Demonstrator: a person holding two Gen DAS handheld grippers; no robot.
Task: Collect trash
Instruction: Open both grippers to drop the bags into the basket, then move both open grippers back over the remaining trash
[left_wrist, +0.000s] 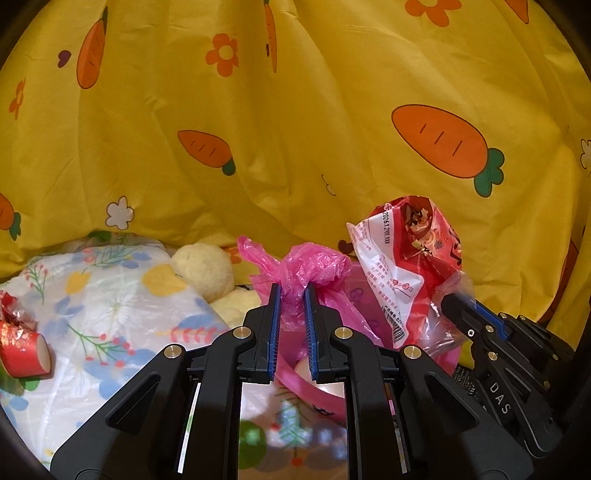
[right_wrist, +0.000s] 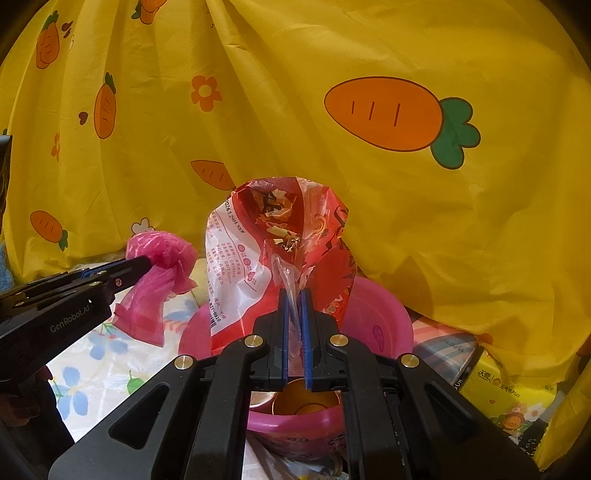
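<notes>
Over the pink basin (right_wrist: 376, 314) on the bed, I have my right tool (right_wrist: 294, 295) clamped on the red snack wrapper (right_wrist: 236, 258), held upright, probably so crumbs stay inside. My left tool (left_wrist: 293, 290) pinches the pink plastic bag (left_wrist: 314, 264) alongside, likely to receive it.

Each wrist camera looks forward along its own tool, close above what seems a bed, facing the yellow carrot cloth (left_wrist: 295, 122); both share the pink basin (right_wrist: 373, 317) and each other's tool.

Pink plastic bag (left_wrist: 310, 267) between left hand-held gripper (left_wrist: 293, 290) fingers
</notes>
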